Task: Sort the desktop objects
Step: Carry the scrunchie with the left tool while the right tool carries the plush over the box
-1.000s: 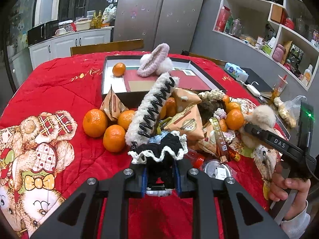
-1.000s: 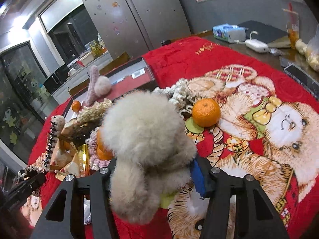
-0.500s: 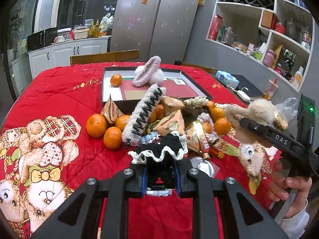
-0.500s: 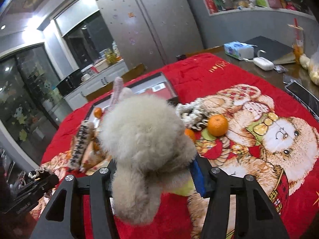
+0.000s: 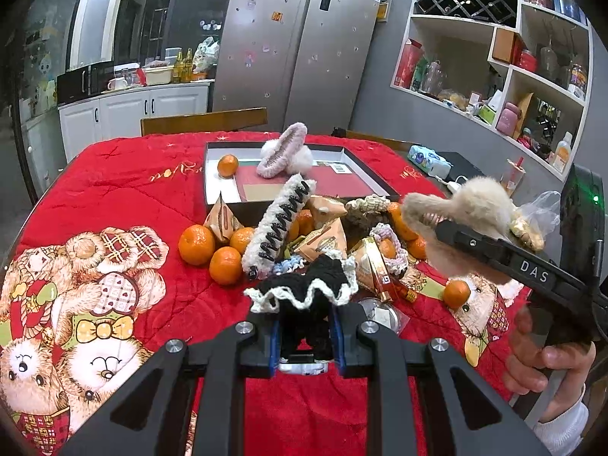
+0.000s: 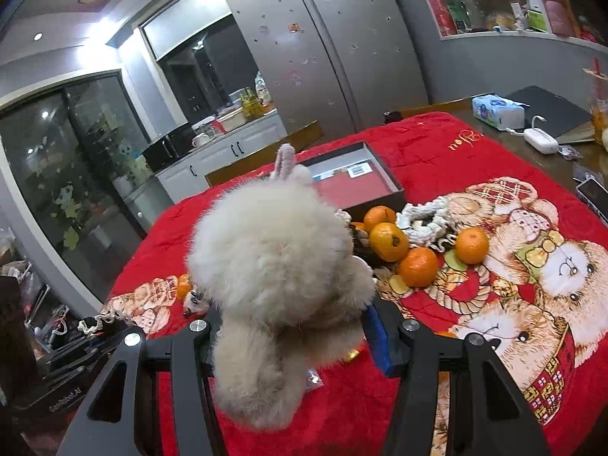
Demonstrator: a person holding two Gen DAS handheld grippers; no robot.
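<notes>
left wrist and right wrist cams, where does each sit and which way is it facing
Left wrist: sits on the left gripper, shut on a black scrunchie, facing the open box and fridge; the right gripper and a hand show.
Right wrist: sits on the right gripper, shut on a fluffy beige clip, facing box and kitchen.
Shared: box, oranges, red tablecloth.

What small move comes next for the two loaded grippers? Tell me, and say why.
Probably carry both forward to the open box and release there. The left gripper is shut on the black scrunchie, the right gripper on the beige fluffy hair clip, both clear of the pile. The box already holds a pink fluffy clip and a mandarin.
</notes>
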